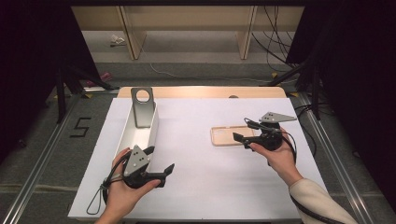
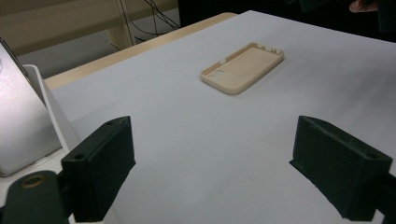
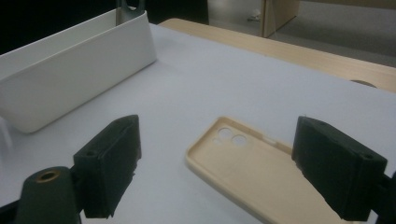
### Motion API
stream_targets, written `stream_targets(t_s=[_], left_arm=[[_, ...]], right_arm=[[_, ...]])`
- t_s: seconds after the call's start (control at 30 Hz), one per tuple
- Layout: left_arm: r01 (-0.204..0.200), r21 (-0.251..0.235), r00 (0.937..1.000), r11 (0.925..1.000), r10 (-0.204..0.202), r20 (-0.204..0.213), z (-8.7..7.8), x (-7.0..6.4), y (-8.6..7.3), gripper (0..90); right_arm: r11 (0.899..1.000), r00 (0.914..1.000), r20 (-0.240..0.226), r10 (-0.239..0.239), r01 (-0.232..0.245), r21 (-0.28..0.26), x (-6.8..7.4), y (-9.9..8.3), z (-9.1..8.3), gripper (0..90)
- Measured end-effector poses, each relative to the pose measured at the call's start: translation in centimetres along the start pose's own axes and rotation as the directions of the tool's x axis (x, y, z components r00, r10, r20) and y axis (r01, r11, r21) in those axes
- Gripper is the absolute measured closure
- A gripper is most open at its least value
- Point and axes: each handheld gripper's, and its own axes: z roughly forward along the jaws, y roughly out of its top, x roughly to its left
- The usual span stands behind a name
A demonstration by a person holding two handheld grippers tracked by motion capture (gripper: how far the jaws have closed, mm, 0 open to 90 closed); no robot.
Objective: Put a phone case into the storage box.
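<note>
A beige phone case [image 1: 225,136] lies hollow side up at the right middle of the white mat [image 1: 201,177]. My right gripper [image 1: 243,131] is open at the case's right end, its jaws standing either side of the case [image 3: 247,175] just above it. A grey phone [image 1: 142,107] leans upright at the far end of a long white tray [image 1: 153,133] on the left. My left gripper [image 1: 159,160] is open and holds nothing, low over the mat beside the tray's near end. In the left gripper view the case [image 2: 243,67] lies well ahead of the jaws.
The tray wall [image 3: 70,70] runs along the mat's left side. A wooden table edge [image 1: 201,91] shows beyond the mat. Black stands and cables sit on the floor at both sides, and wooden shelving stands behind.
</note>
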Motion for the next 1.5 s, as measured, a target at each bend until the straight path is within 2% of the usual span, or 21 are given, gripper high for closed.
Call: stream_targets(t_s=[0.77, 1.0, 1.1, 1.2, 1.37, 1.5], left_arm=[[-0.007, 0.004, 1.0, 1.0, 0.007, 0.001, 0.2, 0.1, -0.2, 12.2], [0.0, 0.009, 1.0, 1.0, 0.0, 0.009, 0.4, 0.0, -0.3, 12.7], [0.019, 0.006, 0.9997, 0.9998, -0.019, 0.013, 0.4, 0.1, -0.3, 13.5], [0.024, 0.015, 0.9997, 0.9996, -0.024, 0.01, 0.5, 0.1, -0.4, 14.0], [0.025, 0.019, 0.9996, 0.9995, -0.025, 0.011, 0.7, 0.1, -0.5, 14.5], [0.022, 0.027, 0.9997, 0.9994, -0.022, 0.009, 0.8, 0.1, -0.6, 14.6]], right_arm=[[1.0, 1.0, 0.005, 0.006, -0.006, -0.01, -0.2, 0.2, 0.0, 16.5], [1.0, 0.9996, 0.018, 0.023, -0.023, -0.005, -0.7, 0.3, 0.0, 18.6], [1.0, 0.9993, 0.033, 0.015, -0.015, 0.007, -1.1, 0.4, 0.1, 28.8], [0.999, 0.9985, 0.049, 0.022, -0.024, 0.03, -1.6, 0.4, 0.2, 47.2], [0.995, 0.9941, 0.108, 0.01, -0.021, 0.099, -2.6, 0.8, 0.5, 80.8], [0.985, 0.9878, 0.156, 0.001, -0.028, 0.173, -3.8, 1.3, 1.5, 90.0]])
